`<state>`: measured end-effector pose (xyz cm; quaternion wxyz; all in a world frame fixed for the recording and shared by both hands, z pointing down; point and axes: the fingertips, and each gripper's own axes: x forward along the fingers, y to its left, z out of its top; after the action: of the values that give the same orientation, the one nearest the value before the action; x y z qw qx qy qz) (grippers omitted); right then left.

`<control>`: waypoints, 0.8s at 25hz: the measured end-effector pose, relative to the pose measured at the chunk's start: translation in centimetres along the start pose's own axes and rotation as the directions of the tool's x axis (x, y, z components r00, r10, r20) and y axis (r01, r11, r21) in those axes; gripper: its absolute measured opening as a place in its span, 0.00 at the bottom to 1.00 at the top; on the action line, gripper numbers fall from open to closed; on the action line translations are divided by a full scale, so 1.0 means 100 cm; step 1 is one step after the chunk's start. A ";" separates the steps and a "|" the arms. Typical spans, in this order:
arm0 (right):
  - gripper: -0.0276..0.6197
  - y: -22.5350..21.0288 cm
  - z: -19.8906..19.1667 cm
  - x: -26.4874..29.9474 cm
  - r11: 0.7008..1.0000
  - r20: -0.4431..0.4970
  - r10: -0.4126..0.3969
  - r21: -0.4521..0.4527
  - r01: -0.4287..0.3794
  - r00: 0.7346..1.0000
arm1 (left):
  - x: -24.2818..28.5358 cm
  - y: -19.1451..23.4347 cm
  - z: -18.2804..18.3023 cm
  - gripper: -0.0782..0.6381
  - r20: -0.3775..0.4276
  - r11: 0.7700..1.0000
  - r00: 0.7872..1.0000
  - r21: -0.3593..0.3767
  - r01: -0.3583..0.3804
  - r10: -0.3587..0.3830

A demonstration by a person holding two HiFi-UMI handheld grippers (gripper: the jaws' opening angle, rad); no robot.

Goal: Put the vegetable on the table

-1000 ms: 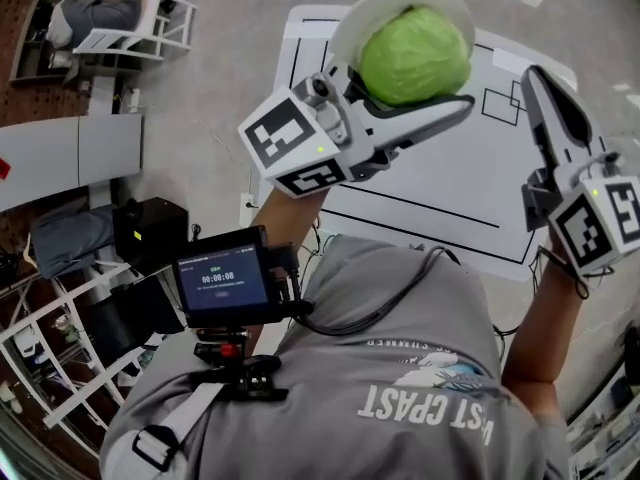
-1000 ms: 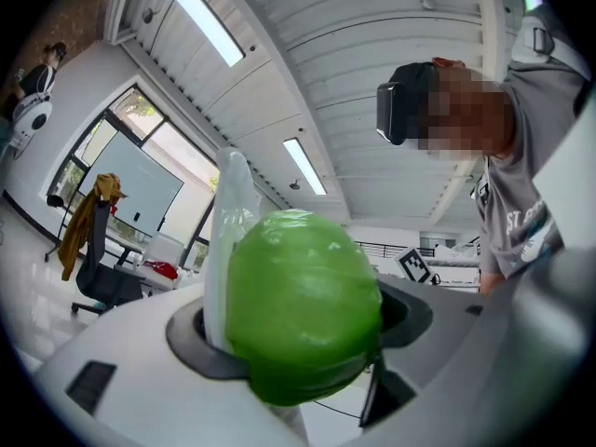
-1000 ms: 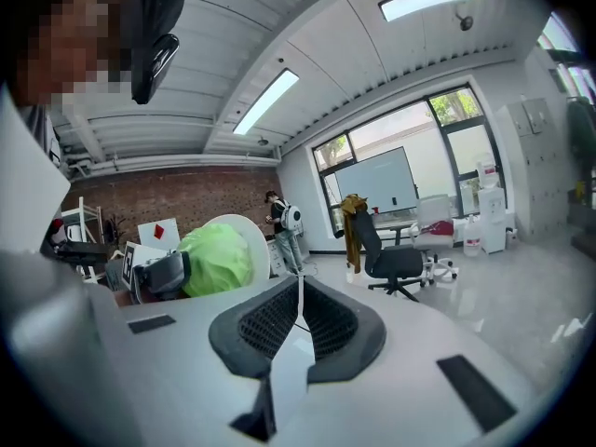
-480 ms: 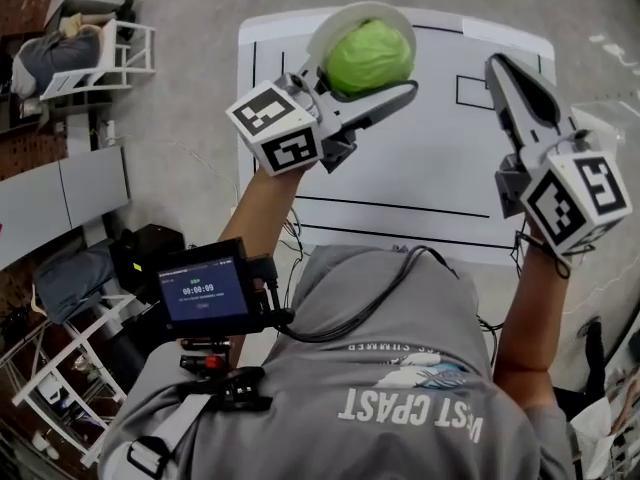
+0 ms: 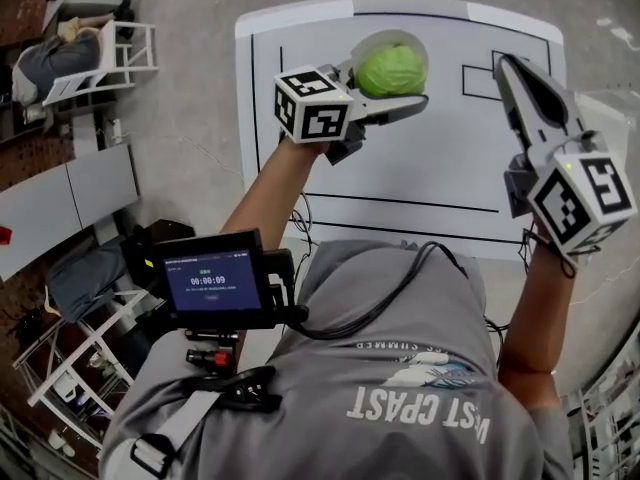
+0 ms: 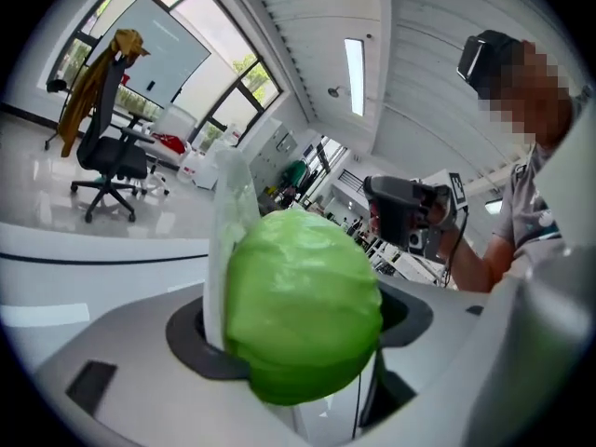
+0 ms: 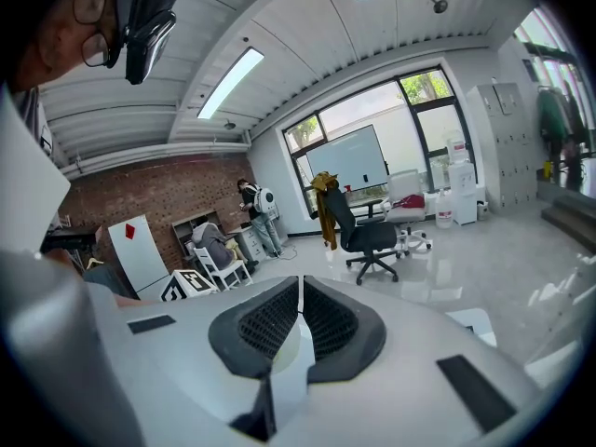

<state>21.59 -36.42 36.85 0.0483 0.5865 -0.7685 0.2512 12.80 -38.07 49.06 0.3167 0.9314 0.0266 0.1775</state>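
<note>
A round green cabbage [image 5: 391, 70] sits between the jaws of my left gripper [image 5: 385, 73], which is shut on it above the white table [image 5: 440, 168]. In the left gripper view the cabbage [image 6: 300, 305] fills the gap between the two grey jaws, with a pale leaf sticking up on its left side. My right gripper [image 5: 518, 76] hangs over the table's right part with its jaws shut and nothing between them. The right gripper view shows its black ribbed pads [image 7: 270, 326] pressed together.
The table bears black outlines, among them a small rectangle [image 5: 478, 80] near the right gripper. A black device with a screen [image 5: 210, 286] is strapped to the person's chest. A white chair [image 5: 100, 53] and grey cabinets stand on the floor to the left.
The left gripper has come down and forward over the table with the cabbage still in its jaws, and has rolled. The right gripper has dropped a little too.
</note>
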 end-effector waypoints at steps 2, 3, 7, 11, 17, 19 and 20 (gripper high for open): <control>0.06 0.002 0.004 -0.001 1.000 -0.001 -0.003 -0.009 0.003 1.000 | 0.005 0.002 -0.012 0.61 -0.045 1.000 0.999 -0.024 0.018 -0.019; 0.06 0.002 0.003 -0.002 1.000 -0.003 -0.006 -0.007 0.006 1.000 | 0.007 0.003 -0.018 0.61 -0.068 0.999 0.997 -0.037 0.026 -0.029; 0.06 0.000 -0.005 -0.004 1.000 -0.013 -0.017 0.010 0.017 1.000 | 0.012 0.008 -0.041 0.61 -0.151 0.993 0.985 -0.103 0.064 -0.080; 0.06 0.001 -0.008 -0.007 0.999 -0.031 -0.029 0.013 0.029 0.999 | 0.018 0.005 -0.062 0.61 -0.241 0.980 0.959 -0.164 0.109 -0.147; 0.06 0.002 -0.014 -0.011 0.999 -0.048 -0.038 0.024 0.039 0.998 | 0.022 0.006 -0.092 0.61 -0.368 0.979 0.915 -0.174 0.107 -0.165; 0.06 0.003 -0.015 -0.011 0.999 -0.050 -0.039 0.023 0.040 0.998 | 0.021 0.011 -0.101 0.61 -0.403 0.981 0.902 -0.171 0.093 -0.156; 0.06 0.003 -0.015 -0.012 0.999 -0.051 -0.040 0.023 0.041 0.998 | 0.020 0.013 -0.105 0.61 -0.423 0.982 0.894 -0.166 0.087 -0.150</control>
<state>21.31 -34.68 37.62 0.0657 0.5959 -0.7521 0.2739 10.98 -32.63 58.20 0.3790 0.8400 0.1404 0.3620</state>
